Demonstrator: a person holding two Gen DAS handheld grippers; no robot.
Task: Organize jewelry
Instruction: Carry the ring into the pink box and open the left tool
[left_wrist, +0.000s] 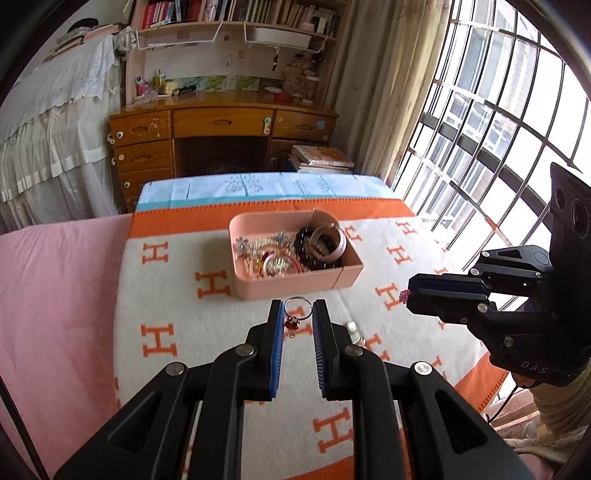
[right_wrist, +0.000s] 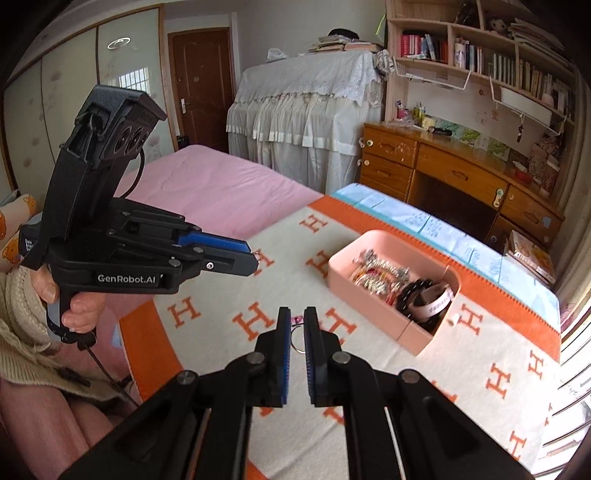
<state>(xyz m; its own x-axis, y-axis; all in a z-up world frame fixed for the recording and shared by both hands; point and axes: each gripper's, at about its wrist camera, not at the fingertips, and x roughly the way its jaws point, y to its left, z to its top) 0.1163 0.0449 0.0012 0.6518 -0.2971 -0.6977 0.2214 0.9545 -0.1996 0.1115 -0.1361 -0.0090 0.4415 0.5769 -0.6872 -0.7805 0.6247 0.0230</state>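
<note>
The bed (left_wrist: 55, 295) has a pink sheet (right_wrist: 207, 192) on its left part, and a white blanket (left_wrist: 177, 295) with orange letters H and an orange border lies over the middle of the frame. A pale blue cloth (left_wrist: 258, 186) is at the far edge, in the upper middle. On the blanket stands a pink box (left_wrist: 295, 284) full of jewelry — just below and right of it lie some small pale pieces (left_wrist: 352, 330), too small to tell what they are.

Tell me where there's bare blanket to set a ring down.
Free: the white-and-orange H-patterned blanket left of the pink plastic tray, out to the pink bedsheet, and the stretch right of the tray toward the window. Crowded: the tray itself, heaped with black beads and bangles, and small pieces near the left gripper.
</note>
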